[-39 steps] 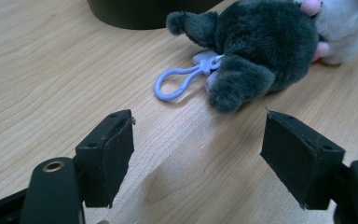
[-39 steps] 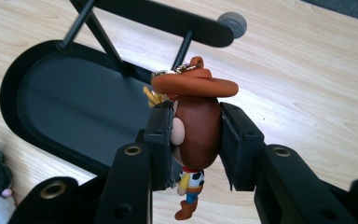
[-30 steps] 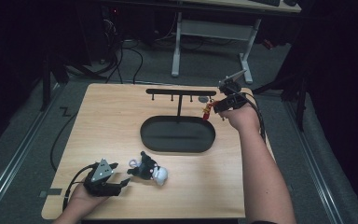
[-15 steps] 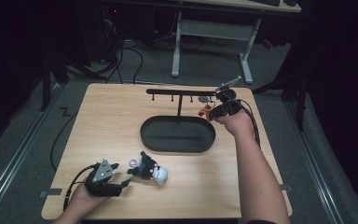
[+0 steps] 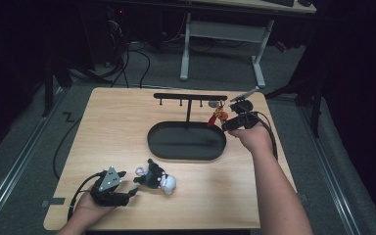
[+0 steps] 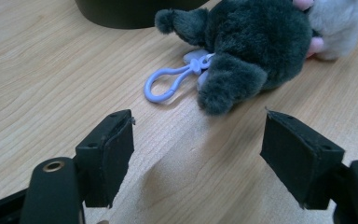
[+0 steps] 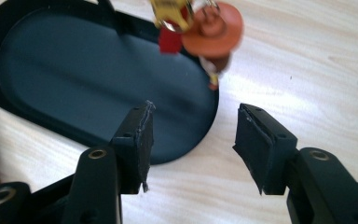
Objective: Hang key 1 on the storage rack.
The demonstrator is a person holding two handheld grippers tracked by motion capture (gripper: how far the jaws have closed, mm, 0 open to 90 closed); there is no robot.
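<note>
A black T-shaped hanger rack (image 5: 190, 97) rises from an oval black tray (image 5: 186, 141) at the table's middle. A red and gold keychain charm (image 5: 218, 116) (image 7: 200, 29) hangs from the rack's right end. My right gripper (image 5: 229, 124) (image 7: 192, 140) is open just right of the charm, nothing between its jaws. A dark grey plush keychain (image 5: 152, 176) (image 6: 256, 46) with a white plush part (image 5: 168, 183) and a lilac clip loop (image 6: 168, 86) lies near the front edge. My left gripper (image 5: 127, 193) (image 6: 198, 154) rests open on the table just short of it.
A wooden table (image 5: 107, 132) carries everything. Cables (image 5: 61, 147) trail off its left side. A desk frame (image 5: 225, 34) stands behind it on the grey floor. Bare wood lies left of the tray.
My right gripper has moved left and down toward the hanging charm and the tray's right end. The left gripper and the plush have stayed put.
</note>
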